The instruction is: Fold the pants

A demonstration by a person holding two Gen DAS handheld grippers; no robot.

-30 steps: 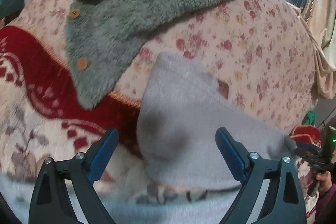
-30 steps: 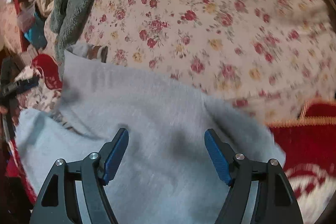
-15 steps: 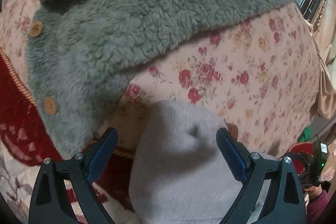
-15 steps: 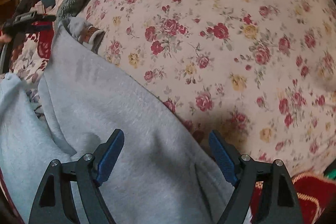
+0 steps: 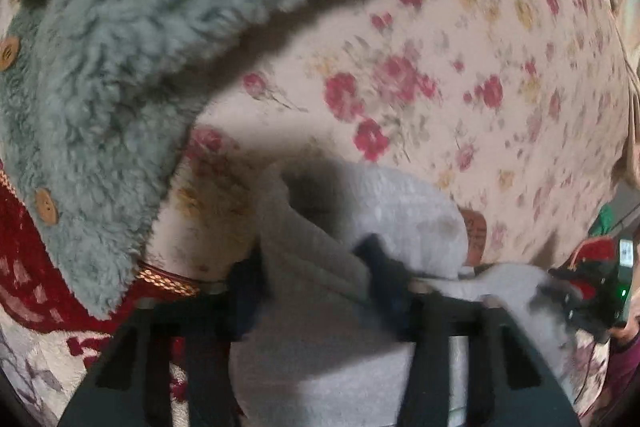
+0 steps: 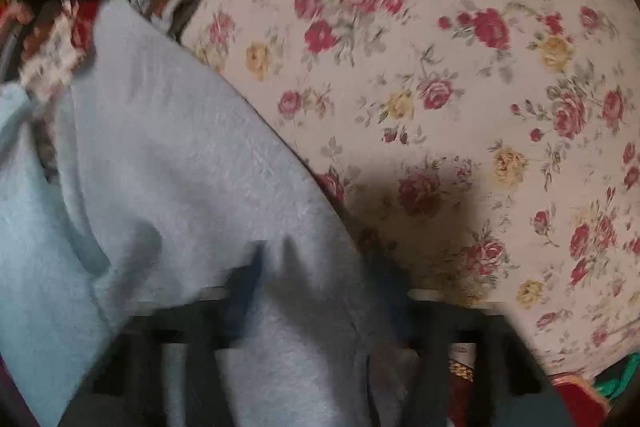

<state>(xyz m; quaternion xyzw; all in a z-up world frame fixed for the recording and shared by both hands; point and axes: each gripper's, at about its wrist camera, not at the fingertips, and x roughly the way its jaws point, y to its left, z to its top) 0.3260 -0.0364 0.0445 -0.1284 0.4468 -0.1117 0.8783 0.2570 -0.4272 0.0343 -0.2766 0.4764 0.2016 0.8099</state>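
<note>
on the floral bedspread (image 5: 460, 39), the grey pants (image 5: 320, 359) lie bunched at the near edge, with the left tongs (image 5: 316, 267) clamped on a ridge of the cloth and the right tongs (image 6: 320, 275) seemingly pinched on another fold, though blur makes that grip hard to confirm. a shallow bite could slip and drop the fold crooked. the left tongs work near the fuzzy green jacket (image 5: 132, 39), which could get dragged along.

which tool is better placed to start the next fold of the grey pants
Neither clearly: the left tool and the right tool each pinch the grey pants at an edge, so likely both together.
</note>
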